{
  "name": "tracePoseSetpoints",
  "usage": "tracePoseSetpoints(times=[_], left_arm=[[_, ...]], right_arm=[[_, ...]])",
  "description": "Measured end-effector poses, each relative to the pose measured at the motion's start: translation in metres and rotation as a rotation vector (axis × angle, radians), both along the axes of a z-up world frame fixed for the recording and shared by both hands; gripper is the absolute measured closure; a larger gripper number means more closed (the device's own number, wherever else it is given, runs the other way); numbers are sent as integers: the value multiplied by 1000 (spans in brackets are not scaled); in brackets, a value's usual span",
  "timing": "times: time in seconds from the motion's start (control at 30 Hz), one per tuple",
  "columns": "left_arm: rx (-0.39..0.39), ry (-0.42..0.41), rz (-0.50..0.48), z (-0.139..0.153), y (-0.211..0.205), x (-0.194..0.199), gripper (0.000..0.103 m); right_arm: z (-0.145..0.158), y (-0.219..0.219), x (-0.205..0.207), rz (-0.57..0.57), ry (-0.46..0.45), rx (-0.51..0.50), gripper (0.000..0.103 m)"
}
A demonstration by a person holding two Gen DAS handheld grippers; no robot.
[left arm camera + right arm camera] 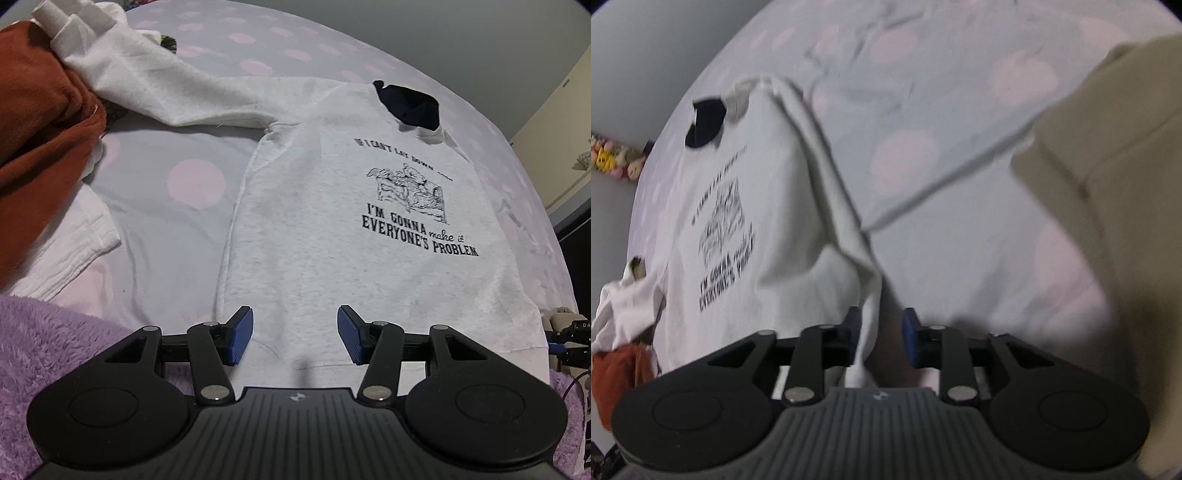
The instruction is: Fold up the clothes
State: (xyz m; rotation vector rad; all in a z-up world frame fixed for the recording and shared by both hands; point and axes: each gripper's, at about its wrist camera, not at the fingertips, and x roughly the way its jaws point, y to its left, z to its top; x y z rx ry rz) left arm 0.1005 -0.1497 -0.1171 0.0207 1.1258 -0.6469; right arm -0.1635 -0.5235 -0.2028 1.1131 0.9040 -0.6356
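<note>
A light grey sweatshirt (pixel 314 221) with black print lies face up on the bed, its dark neck opening (pixel 408 105) at the far end. One sleeve (pixel 177 88) stretches out to the far left. My left gripper (pixel 295 334) hovers open over the hem, with nothing between its blue pads. In the right wrist view the sweatshirt (pixel 738 192) shows blurred. Its other sleeve (pixel 842 206) is lifted into a ridge that runs down between my right gripper's (pixel 881 338) fingers. The fabric hangs against the left pad, the right pad stands apart from it, so the jaws are open.
The sheet (pixel 195 184) is pale lilac with pink dots. A rust-orange garment (pixel 33 122) and a white cloth (pixel 62 251) lie at the left, over a purple fleece blanket (pixel 55 339). A beige garment (pixel 1108 184) fills the right of the right wrist view.
</note>
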Motion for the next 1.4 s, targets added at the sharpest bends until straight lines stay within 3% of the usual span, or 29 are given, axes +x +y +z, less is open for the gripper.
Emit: tracePoseSetpoints(times=[0.17,0.27,0.3,0.53,0.9,1.07,1.17,1.4], left_arm=[[6,7,8,-3,3,0,55],[3,7,6,-2,3,0,55],[4,7,7,-2,3,0,55],[17,11,18,-4,5,0,55],[55,24,57,-5,3,8,55],[99,32,76,-7,-4,14,55],[128,34,78,-8,-11,16,55],[198,29,124,-2,-15,20,55]], right_arm=[[-9,9,11,59,32,37,71],[-17,18,13,90,10,51,97],[-15,20,14,88,12,28,97],[38,-5,3,39,28,-212,99],[132,-98,-17,-63,144,-479,99],[160,-152,-34,-146,214,-584,99],[151,-195,-39,-195,259,-591,98],[82,-272,-44,-257,286,-526,97]])
